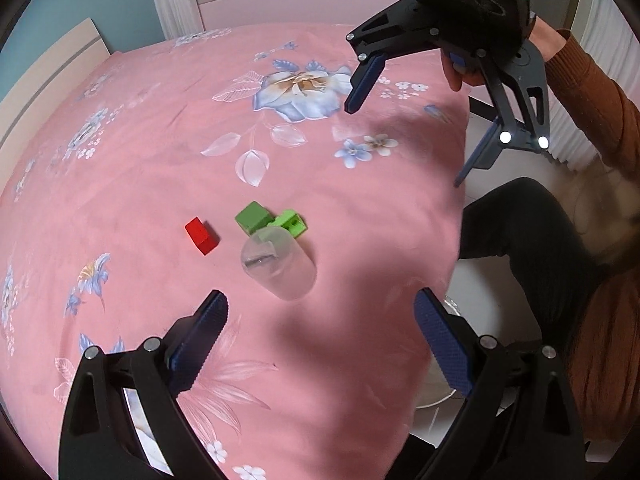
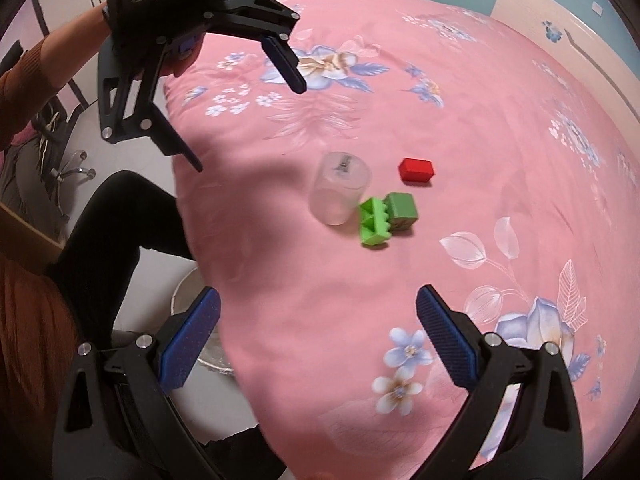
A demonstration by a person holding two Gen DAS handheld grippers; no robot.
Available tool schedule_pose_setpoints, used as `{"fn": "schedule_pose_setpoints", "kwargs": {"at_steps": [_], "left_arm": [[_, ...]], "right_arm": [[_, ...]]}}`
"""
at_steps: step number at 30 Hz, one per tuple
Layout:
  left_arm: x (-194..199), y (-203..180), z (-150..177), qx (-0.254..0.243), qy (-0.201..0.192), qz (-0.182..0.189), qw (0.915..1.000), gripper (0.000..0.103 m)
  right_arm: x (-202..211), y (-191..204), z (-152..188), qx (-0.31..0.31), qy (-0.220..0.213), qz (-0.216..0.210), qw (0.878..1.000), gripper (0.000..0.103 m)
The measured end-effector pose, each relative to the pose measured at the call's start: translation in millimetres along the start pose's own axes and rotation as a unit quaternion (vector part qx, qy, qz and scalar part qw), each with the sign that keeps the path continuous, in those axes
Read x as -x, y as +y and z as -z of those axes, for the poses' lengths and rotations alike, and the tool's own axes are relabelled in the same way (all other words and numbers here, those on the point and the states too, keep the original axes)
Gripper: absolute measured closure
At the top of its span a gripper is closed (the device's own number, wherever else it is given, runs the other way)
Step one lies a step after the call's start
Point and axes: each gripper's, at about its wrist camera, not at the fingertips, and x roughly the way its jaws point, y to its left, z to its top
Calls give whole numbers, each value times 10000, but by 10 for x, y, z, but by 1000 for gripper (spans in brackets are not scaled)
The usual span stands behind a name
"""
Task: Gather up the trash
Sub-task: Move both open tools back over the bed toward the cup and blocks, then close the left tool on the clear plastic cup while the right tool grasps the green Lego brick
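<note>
On the pink flowered bedspread [image 1: 160, 168] lie a clear plastic cup [image 1: 280, 266] on its side, a red block [image 1: 202, 235], a dark green block [image 1: 253, 217] and a light green toothed block [image 1: 291, 223]. The same cup [image 2: 340, 188], red block [image 2: 416, 169], dark green block [image 2: 402, 208] and light green block [image 2: 374, 224] show in the right wrist view. My left gripper [image 1: 320, 320] is open and empty, hovering near the cup. My right gripper [image 2: 318, 316] is open and empty, above the bed's edge; it also shows in the left wrist view [image 1: 404, 144].
A white bin [image 2: 188, 292] stands on the floor beside the bed, by the person's black-trousered leg [image 2: 116, 220]; it also shows in the left wrist view [image 1: 476, 312]. A headboard [image 1: 48, 76] bounds the bed's far side. An office chair base [image 2: 68, 168] is on the floor.
</note>
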Motion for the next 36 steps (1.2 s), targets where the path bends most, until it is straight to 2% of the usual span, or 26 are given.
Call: {"fn": "schedule_pose_setpoints", "kwargs": {"at_steps": [16,20,27,31,33,34,36], "left_arm": [[-547,341,-17,123,162,351,9992,7],[-651,397,-39,126,163,410,9989,7],[-761,462,-56,122,151,548,9983,7],[-800,462,-38,73,150,591,9981,8],[-791,470,-28,78,134,594,9981,15],[-796,466,-31,48,135,615,9980,23],[-809,453,-34,-10,129,610,9981,26]], "right_arm": [[-586,-433,-31,-151,189,-319,9992,8],[-713,-490,-49,-153,262,-363,9989,13],[-931,-578,-124,-118,366,-500,9980,30],[-1020,-594,-149,-66,418,-529,9977,37],[-1033,-597,-163,-48,410,-565,9975,45],[-1033,-597,-171,-40,399,-572,9976,46],[-1043,-589,-192,-12,403,-580,9975,50]]}}
